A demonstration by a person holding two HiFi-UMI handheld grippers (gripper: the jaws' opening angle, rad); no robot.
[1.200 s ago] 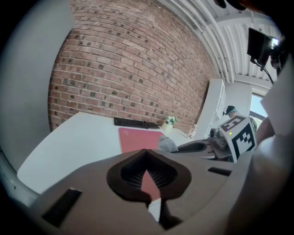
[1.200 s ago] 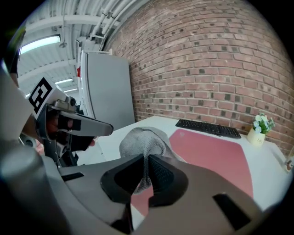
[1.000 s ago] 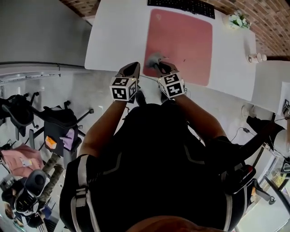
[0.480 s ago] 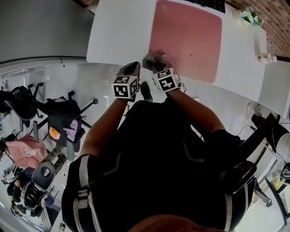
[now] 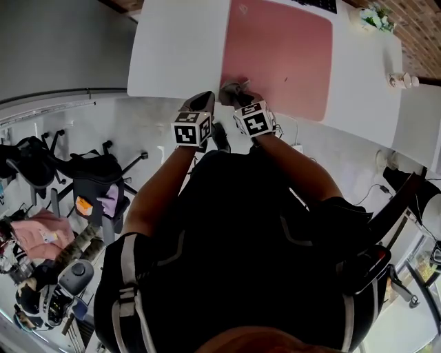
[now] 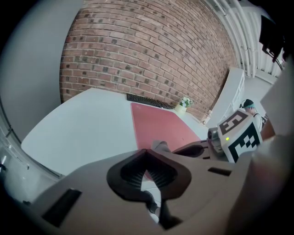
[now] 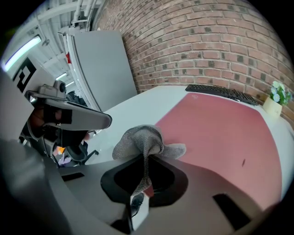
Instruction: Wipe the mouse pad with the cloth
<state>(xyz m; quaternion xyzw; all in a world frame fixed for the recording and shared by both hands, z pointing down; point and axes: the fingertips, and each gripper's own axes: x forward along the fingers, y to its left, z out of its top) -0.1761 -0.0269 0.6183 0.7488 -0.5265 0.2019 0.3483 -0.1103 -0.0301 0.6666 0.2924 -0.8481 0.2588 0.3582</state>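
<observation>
The pink mouse pad (image 5: 279, 55) lies on a white table (image 5: 176, 48). A grey cloth (image 5: 234, 89) rests at the pad's near left corner, close to the table's front edge. My right gripper (image 5: 239, 98) is shut on the cloth (image 7: 144, 140), which bunches up above the jaws, with the pad (image 7: 220, 124) stretching ahead. Just left of it, my left gripper (image 5: 202, 102) hovers at the table's front edge, shut on nothing. In the left gripper view its tips (image 6: 148, 153) meet in front of the pad (image 6: 156, 126); the right gripper's marker cube (image 6: 239, 135) shows beside it.
A black keyboard (image 7: 220, 93) lies beyond the pad's far edge. A small potted plant (image 5: 375, 19) stands at the far right of the table, and a small white object (image 5: 402, 81) on the right. Office chairs (image 5: 96, 186) stand on the floor to the left.
My right gripper has drawn the cloth back over the pad toward its near left corner. The left gripper has stayed beside it at the table's edge.
</observation>
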